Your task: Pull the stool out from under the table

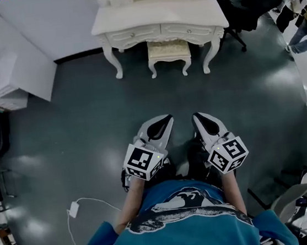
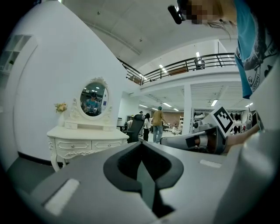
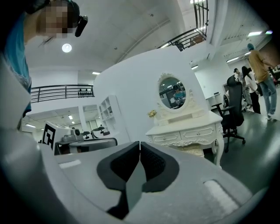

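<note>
Left gripper (image 1: 165,121) and right gripper (image 1: 198,118) both pinched closed, empty, well apart from stool (image 1: 168,49), seemingly tucked under table (image 1: 157,16)

Ceiling lights (image 3: 66,47) glare softly off the dark floor (image 1: 86,116); both gripper views bulge, corners black.

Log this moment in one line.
stool: tucked under table | left claw: shut, empty | right claw: shut, empty | contact: none
</note>
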### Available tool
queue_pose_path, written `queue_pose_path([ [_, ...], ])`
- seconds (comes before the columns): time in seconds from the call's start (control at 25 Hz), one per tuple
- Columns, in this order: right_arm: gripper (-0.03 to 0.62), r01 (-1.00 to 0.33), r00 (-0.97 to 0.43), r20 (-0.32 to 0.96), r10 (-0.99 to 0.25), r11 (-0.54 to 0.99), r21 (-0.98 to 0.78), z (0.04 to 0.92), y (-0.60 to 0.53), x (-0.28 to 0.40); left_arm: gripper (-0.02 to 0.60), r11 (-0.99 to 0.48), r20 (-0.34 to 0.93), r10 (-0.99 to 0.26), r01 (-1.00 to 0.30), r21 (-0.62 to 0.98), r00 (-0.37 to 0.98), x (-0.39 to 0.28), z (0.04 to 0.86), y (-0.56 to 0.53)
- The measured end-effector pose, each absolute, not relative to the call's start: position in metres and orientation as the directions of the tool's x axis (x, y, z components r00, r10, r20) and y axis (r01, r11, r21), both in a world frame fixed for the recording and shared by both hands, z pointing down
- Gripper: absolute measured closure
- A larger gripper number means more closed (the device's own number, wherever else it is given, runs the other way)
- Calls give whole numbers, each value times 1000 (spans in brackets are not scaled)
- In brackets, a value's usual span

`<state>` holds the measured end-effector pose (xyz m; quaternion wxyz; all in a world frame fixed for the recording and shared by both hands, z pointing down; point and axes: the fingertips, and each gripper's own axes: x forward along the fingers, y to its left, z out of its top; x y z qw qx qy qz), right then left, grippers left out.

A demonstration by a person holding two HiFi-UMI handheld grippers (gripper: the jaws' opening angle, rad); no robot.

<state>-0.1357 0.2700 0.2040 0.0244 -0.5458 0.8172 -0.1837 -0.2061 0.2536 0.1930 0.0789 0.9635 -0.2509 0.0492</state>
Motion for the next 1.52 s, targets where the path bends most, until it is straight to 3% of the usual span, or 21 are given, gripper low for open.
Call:
queue_pose_path([
  [0.48,582,-850,-511,196,-837,459,-259,205,171,1,569,-746,135,-641,-654,126,756,-93,190,152],
  [0.88,582,-826,-555,228,-800,497,-267,222,124,90,569,-677,178,-697,-720,155,694,-15,207,106],
  [1.52,582,-772,-619,245,-746,521,-363,261,93,109,569,-631,281,-717,-765,126,638,5,229,86],
])
